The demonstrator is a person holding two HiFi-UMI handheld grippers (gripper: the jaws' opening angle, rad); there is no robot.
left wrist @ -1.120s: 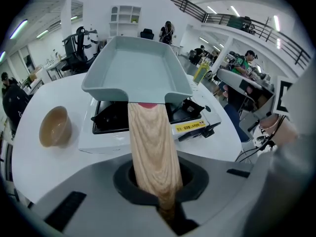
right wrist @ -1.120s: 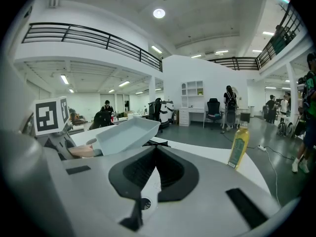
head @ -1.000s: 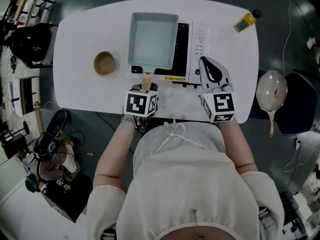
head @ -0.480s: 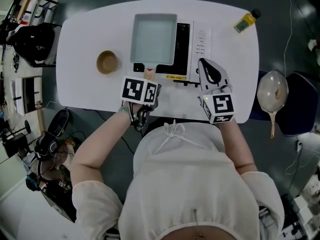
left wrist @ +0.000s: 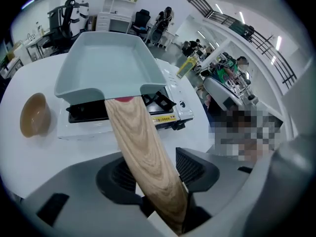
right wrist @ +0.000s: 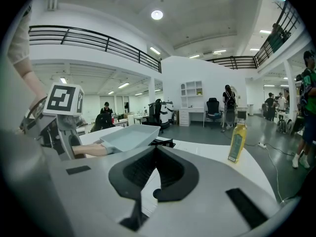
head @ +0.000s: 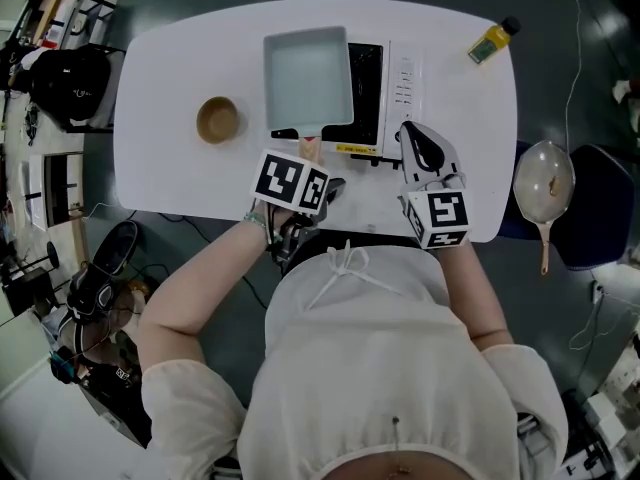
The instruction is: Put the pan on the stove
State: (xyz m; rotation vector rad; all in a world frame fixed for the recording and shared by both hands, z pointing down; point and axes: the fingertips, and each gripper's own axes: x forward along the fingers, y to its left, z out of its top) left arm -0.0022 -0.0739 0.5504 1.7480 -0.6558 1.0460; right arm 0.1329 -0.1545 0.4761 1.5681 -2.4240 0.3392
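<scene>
Wooden handle [left wrist: 139,142] lies loose between the left tool's [left wrist: 157,171] just-opened jaws, which tilt steeply down. Pan [head: 308,76] sits on the stove [head: 388,88]. Right tool [right wrist: 155,157] points nearly level, jaws together.

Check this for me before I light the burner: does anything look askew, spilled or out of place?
Nothing is spilled or damaged. The pan sits off-centre on the stove, over its left side, leaving dark cooktop bare on the right. A round pan lies off the table, on a dark seat.
</scene>
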